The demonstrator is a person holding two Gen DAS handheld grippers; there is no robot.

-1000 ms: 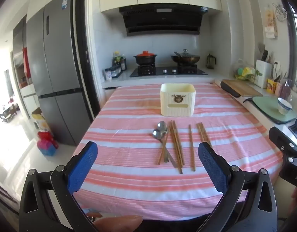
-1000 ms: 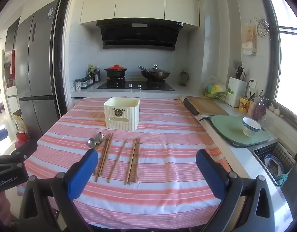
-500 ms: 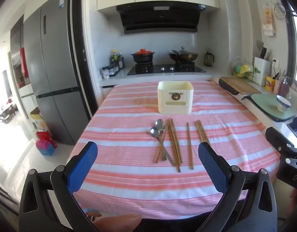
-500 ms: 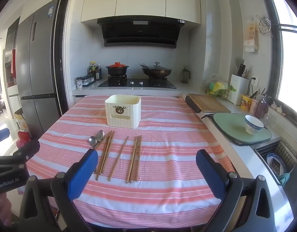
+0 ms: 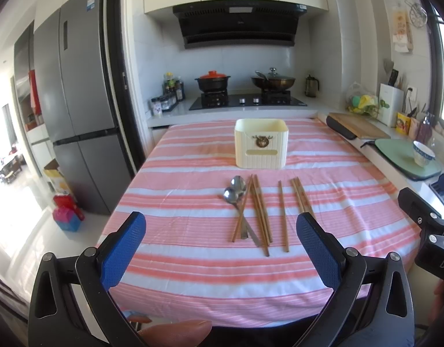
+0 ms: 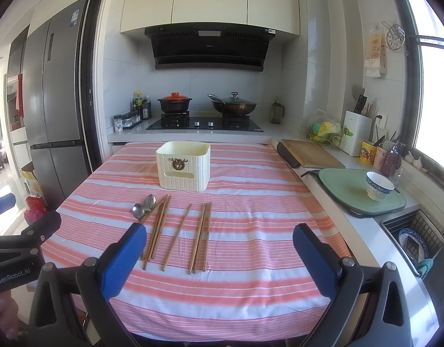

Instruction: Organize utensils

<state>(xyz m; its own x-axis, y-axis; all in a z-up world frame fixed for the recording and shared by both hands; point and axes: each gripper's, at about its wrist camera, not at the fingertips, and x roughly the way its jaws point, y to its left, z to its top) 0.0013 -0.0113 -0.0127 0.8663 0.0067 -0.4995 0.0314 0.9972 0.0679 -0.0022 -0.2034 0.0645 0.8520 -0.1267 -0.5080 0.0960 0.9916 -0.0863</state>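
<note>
Several wooden chopsticks (image 5: 261, 212) (image 6: 180, 230) lie in a loose row on the pink striped tablecloth (image 5: 193, 190) (image 6: 251, 202), with two metal spoons (image 5: 235, 192) (image 6: 145, 206) at their left end. Behind them stands a cream utensil box (image 5: 261, 143) (image 6: 183, 165), its top open. My left gripper (image 5: 220, 238) hangs open over the table's near edge, short of the utensils, nothing between its blue pads. My right gripper (image 6: 219, 248) is open too, with the chopsticks' near ends showing between its fingers further off.
A counter runs along the table's right side with a wooden cutting board (image 6: 311, 153), a green tray (image 6: 358, 190) holding a bowl (image 6: 378, 185), and a sink basket (image 6: 415, 238). A stove with pots (image 6: 204, 115) stands behind; a fridge (image 5: 77, 110) at left.
Both grippers have tilted slightly, so the table and utensils sit a little higher and closer in each view. Nothing on the table has moved; both stay open.
</note>
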